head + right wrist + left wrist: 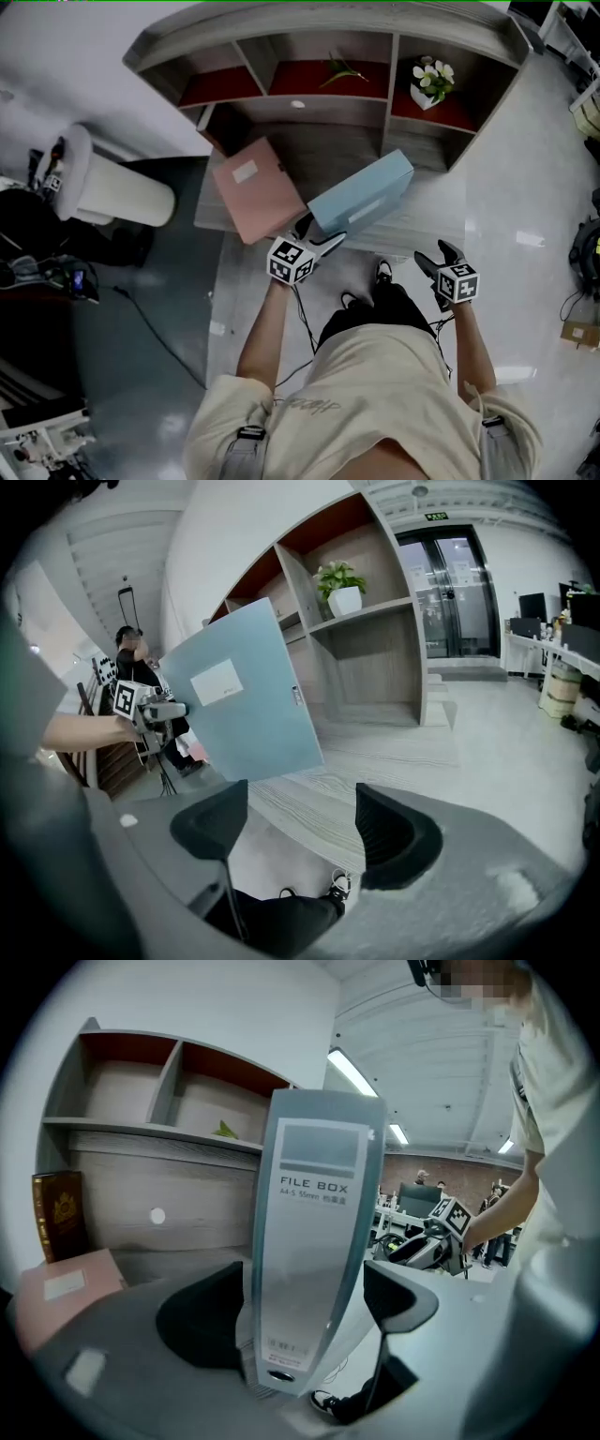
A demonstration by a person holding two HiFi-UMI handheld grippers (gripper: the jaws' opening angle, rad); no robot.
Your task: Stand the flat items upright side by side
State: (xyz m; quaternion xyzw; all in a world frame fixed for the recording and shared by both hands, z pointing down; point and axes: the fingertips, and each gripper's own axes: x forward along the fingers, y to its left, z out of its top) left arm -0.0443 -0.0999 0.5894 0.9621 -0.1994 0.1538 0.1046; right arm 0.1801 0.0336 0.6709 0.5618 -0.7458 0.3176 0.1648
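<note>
A pale blue file box [361, 199] stands on its edge on the grey desk [417, 230], leaning a little. My left gripper [316, 236] is at its near end. In the left gripper view the box's spine [309, 1241] sits between the wide jaws of my left gripper [305, 1297], and the pads do not press on it. A pink file box [255, 189] lies flat to the left, partly over the desk's edge. My right gripper [436, 255] is open and holds nothing, off to the box's right at the desk's front edge. The right gripper [300, 822] view shows the blue box's broad face [239, 700].
A brown book [58, 1213] stands at the desk's back left. The shelf unit behind holds a potted plant [431, 82] and a green sprig [342, 70]. A white cylinder [112, 192] stands on the floor to the left. People and desks fill the room behind.
</note>
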